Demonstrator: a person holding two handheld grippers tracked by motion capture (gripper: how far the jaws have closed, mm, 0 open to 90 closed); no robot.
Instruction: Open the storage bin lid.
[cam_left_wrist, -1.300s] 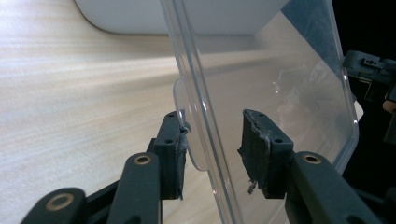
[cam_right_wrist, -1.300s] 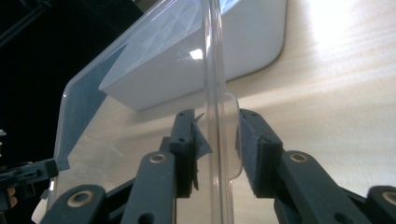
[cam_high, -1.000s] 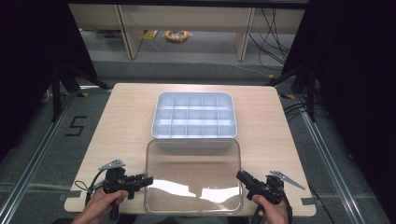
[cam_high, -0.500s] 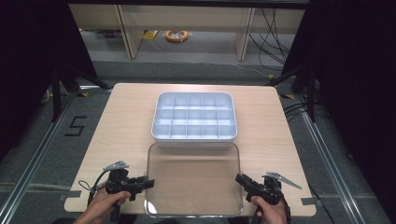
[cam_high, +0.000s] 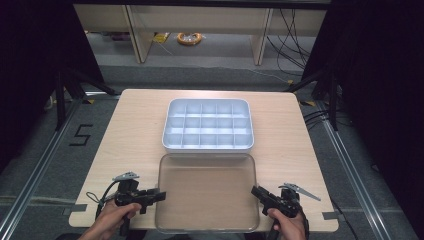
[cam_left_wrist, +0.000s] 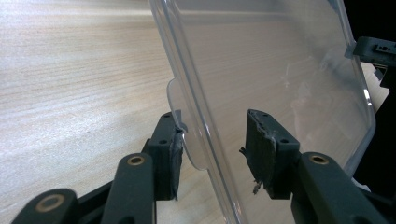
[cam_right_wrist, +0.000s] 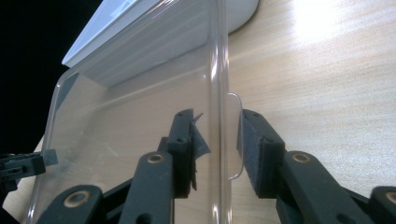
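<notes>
A clear plastic lid (cam_high: 207, 195) lies flat on the wooden table, just in front of a white compartment tray (cam_high: 207, 148). My left gripper (cam_high: 161, 194) is at the lid's left edge. Its jaws have just been opening, and the lid (cam_left_wrist: 280, 60) rim and tab stand between them with a gap at one pad (cam_left_wrist: 261, 140). My right gripper (cam_high: 255, 191) is at the lid's right edge. In the right gripper view the lid (cam_right_wrist: 140, 107) wall and tab stand between the jaws of the right gripper (cam_right_wrist: 215, 121), with a slim gap at the left pad.
The tray (cam_right_wrist: 140, 28) has several empty compartments and stands mid-table. Bare wood runs along both sides of the lid. The table's near edge is close under both hands. Dark floor, cables and shelving lie beyond the far edge.
The lid has shifted slightly toward the near edge and its bright glare is gone. The left gripper's jaws have parted from the lid's rim. Both hands have stayed roughly in place.
</notes>
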